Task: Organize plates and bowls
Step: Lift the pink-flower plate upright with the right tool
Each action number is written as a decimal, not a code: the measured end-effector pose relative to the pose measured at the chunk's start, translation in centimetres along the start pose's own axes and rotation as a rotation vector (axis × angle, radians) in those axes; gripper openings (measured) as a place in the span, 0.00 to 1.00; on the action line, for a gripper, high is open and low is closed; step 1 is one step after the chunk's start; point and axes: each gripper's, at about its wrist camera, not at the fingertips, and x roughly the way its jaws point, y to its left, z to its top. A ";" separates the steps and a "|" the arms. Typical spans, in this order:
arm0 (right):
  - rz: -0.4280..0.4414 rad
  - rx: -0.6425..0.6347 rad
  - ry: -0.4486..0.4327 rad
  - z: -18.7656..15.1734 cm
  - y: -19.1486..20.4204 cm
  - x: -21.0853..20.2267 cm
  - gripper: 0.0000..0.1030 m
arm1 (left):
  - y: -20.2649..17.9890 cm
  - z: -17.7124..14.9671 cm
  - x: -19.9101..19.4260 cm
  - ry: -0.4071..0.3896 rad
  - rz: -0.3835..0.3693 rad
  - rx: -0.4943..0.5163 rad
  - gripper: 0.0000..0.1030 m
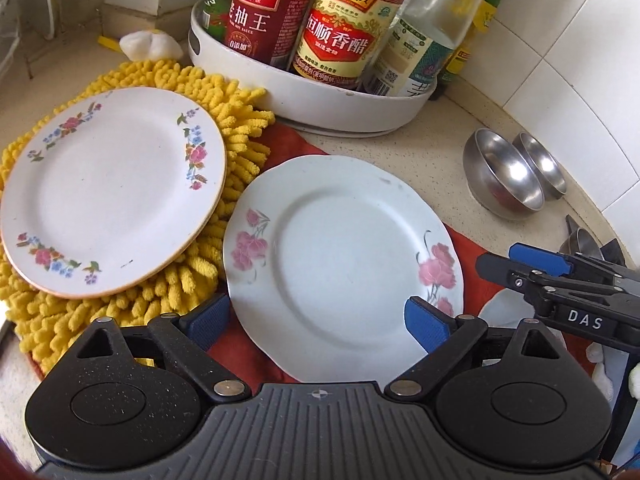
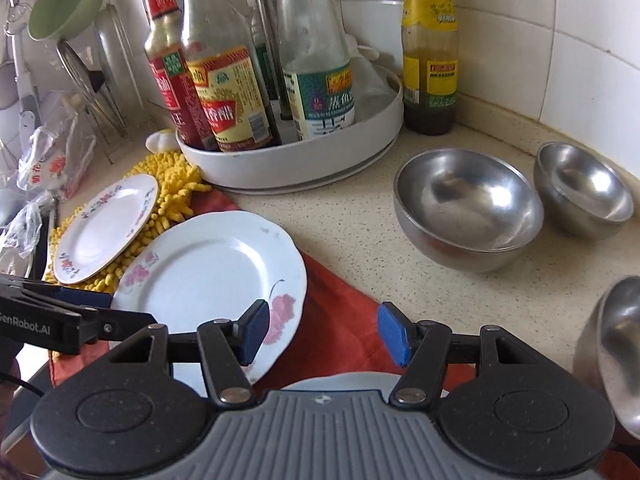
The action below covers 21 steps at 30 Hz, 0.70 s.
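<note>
A white plate with pink flowers [image 1: 340, 256] lies on a red cloth [image 1: 292, 140]; it also shows in the right wrist view [image 2: 208, 280]. A gold-rimmed floral plate [image 1: 112, 188] rests on a yellow chenille mat [image 1: 236, 112], also seen from the right wrist [image 2: 104, 224]. Two steel bowls [image 2: 468, 208] [image 2: 584, 188] stand on the counter; a third [image 2: 616, 352] is at the right edge. My left gripper [image 1: 318, 320] is open, its jaws standing either side of the pink-flower plate's near rim. My right gripper [image 2: 324, 332] is open and empty over the red cloth.
A white round tray [image 1: 320, 100] of sauce and vinegar bottles stands at the back, also in the right wrist view [image 2: 304, 156]. A lone bottle [image 2: 430, 52] stands by the tiled wall. A utensil rack and plastic bags [image 2: 48, 148] are at the left. Another white plate rim [image 2: 344, 382] lies under my right gripper.
</note>
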 end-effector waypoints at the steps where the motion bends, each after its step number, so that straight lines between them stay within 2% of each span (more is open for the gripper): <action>1: 0.005 0.005 0.010 0.0 0.1 0.3 0.55 | 0.1 0.1 0.4 0.008 -0.003 0.002 0.94; 4: 0.027 0.014 0.035 0.1 0.3 1.1 0.55 | 0.2 0.2 1.1 0.026 -0.017 0.011 0.93; 11: 0.114 0.010 0.071 0.3 1.2 2.4 0.55 | 0.6 0.4 1.2 0.009 -0.036 -0.002 0.94; 16: 0.138 -0.007 0.086 -0.1 1.5 2.8 0.57 | 0.3 0.5 1.3 -0.017 -0.004 -0.023 0.92; 21: 0.167 0.022 0.085 0.0 0.9 2.7 0.57 | 0.3 0.0 1.1 -0.045 0.029 -0.023 0.85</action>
